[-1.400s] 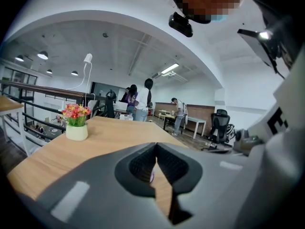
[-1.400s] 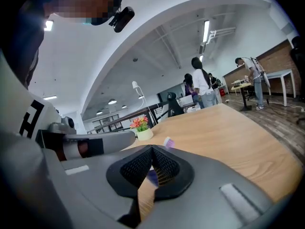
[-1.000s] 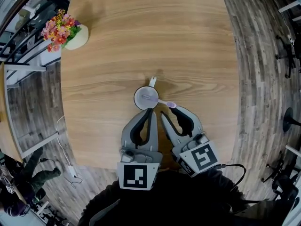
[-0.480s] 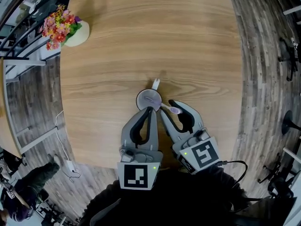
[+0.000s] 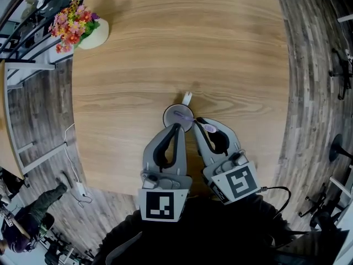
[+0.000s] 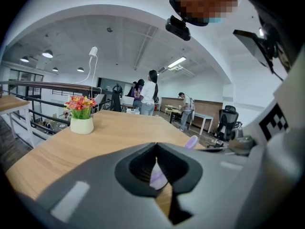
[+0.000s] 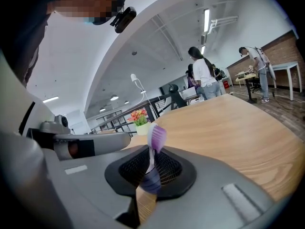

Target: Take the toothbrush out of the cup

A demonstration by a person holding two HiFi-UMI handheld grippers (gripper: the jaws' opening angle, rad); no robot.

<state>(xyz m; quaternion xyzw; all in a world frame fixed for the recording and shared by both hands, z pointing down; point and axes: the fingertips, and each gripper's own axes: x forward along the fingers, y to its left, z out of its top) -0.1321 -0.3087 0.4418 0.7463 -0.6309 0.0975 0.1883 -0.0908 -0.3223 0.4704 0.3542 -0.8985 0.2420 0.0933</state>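
Note:
A white cup (image 5: 166, 116) with a handle stands on the round wooden table (image 5: 182, 43), close to its near edge. A purple toothbrush (image 5: 209, 128) leans out of the cup toward the right. My right gripper (image 5: 197, 125) has its jaws closing on the brush, and the purple handle (image 7: 151, 180) sits pinched between the pads, bristle head (image 7: 156, 136) sticking up. My left gripper (image 5: 176, 127) is shut, tips meeting on the cup's near rim; part of the cup wall (image 6: 157, 175) shows between its fingers.
A pot of pink and red flowers (image 5: 91, 32) stands at the table's far left edge. Wood floor surrounds the table. Several people and office desks (image 6: 143, 92) are in the background. A cable runs from the right gripper (image 5: 276, 195).
The right gripper's jaws, wide apart around the brush head earlier, have come together on the toothbrush. The left gripper and cup have stayed put.

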